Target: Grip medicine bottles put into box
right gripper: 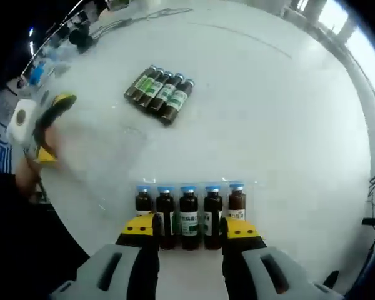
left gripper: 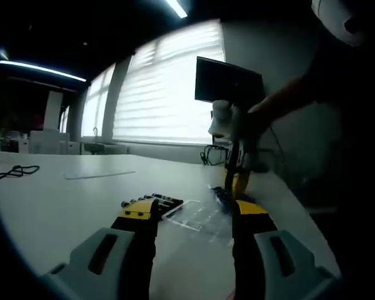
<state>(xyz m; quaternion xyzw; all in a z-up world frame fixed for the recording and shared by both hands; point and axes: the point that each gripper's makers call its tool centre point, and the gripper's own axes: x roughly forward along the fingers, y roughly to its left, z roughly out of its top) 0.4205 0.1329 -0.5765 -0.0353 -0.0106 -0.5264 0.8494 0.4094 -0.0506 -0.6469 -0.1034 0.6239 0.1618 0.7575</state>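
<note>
Several brown medicine bottles point(right gripper: 187, 215) with blue caps stand in a row inside a clear plastic box point(right gripper: 253, 187). My right gripper point(right gripper: 189, 230) is open just above them, its yellow-tipped jaws straddling the middle of the row. Farther off, several more bottles point(right gripper: 159, 94) with green labels lie side by side on the white table point(right gripper: 269, 112). In the left gripper view those lying bottles point(left gripper: 162, 200) sit just past my open left gripper point(left gripper: 194, 212), which holds nothing. The clear box point(left gripper: 200, 217) lies beyond its jaws, with the right gripper point(left gripper: 236, 181) pointing down over its far end.
A person's hand holds the left gripper point(right gripper: 47, 122) at the table's left edge. Cables point(right gripper: 144, 15) lie at the far side. A dark monitor point(left gripper: 228, 81) stands before bright window blinds point(left gripper: 162, 94). A black cord point(left gripper: 12, 170) rests on the table.
</note>
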